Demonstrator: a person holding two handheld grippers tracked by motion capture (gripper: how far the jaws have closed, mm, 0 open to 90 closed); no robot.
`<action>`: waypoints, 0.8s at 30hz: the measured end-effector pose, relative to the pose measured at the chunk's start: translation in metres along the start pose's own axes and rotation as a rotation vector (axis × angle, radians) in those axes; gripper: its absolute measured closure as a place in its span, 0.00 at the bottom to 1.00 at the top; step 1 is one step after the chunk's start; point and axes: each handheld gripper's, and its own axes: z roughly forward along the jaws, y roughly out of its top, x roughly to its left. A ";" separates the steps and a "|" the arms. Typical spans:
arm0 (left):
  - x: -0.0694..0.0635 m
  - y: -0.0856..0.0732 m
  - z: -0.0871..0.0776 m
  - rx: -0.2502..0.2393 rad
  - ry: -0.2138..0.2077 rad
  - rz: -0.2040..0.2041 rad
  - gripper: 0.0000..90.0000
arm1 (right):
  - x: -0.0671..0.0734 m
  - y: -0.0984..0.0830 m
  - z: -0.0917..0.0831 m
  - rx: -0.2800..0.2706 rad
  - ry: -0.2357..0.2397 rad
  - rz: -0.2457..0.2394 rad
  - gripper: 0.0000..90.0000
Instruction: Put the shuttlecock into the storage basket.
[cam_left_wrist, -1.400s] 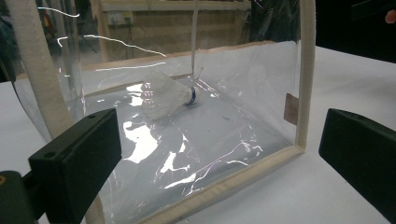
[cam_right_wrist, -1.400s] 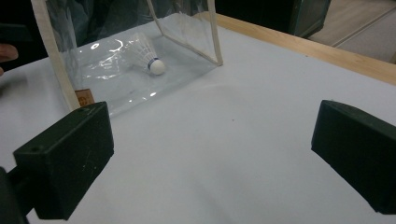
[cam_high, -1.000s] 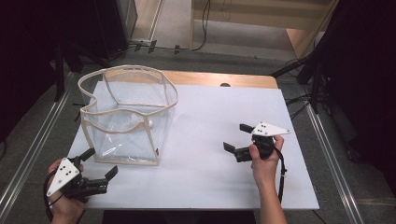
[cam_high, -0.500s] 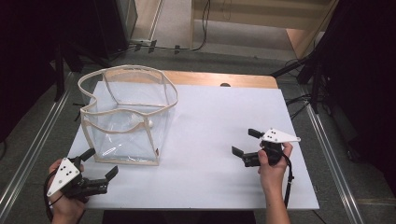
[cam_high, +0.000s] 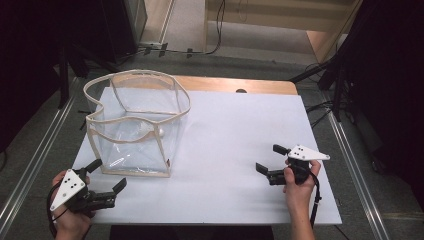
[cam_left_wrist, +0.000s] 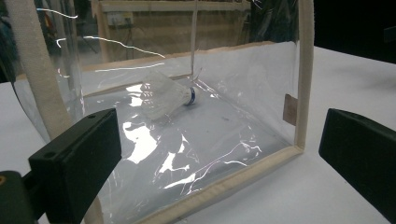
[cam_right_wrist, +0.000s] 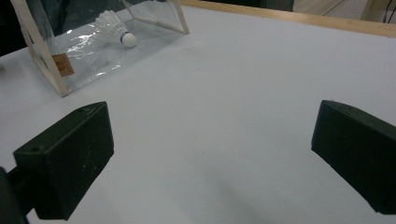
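On the left half of the white desk (cam_high: 235, 130), nearer its far edge than its near one, stands a clear plastic bag (cam_high: 135, 125) with cream fabric trim, upright and open at the top, its rim bowed into a loose curve. Inside it, on the bag's bottom panel, lies a white shuttlecock (cam_left_wrist: 168, 97) on its side; in the right gripper view its rounded cork tip points toward the bag's near wall, and a dark band rings the base of the feathers. A small brown label (cam_right_wrist: 63, 64) sits on the bag's wall close to one lower corner seam. The left tool (cam_high: 106, 181) rests at the near left corner of the desk, held in the person's left hand (cam_high: 70, 220), with its jaws spread wide and nothing between them; it points toward the bag's near lower edge and stays just short of it, not touching. In the left gripper view the bag's trimmed bottom edge and corner post lie right in front of the open jaws. The right tool (cam_high: 269, 159) is held in the person's right hand (cam_high: 299, 187) near the near right corner of the desk, well apart from the bag, its jaws likewise wide apart and empty, aimed leftward across bare white surface. A strip of bare wood (cam_high: 240, 85) shows along the desk's far edge beyond the white sheet.
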 end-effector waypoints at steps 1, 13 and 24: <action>0.000 0.000 0.000 0.000 0.000 0.000 0.00 | 0.000 -0.001 -0.001 0.002 -0.003 0.005 0.00; 0.000 0.000 -0.001 -0.001 -0.001 -0.001 0.00 | -0.005 -0.014 -0.020 -0.010 -0.025 0.031 0.00; 0.000 0.000 0.000 0.000 -0.001 -0.002 0.00 | -0.011 -0.023 -0.037 -0.022 -0.054 0.053 0.00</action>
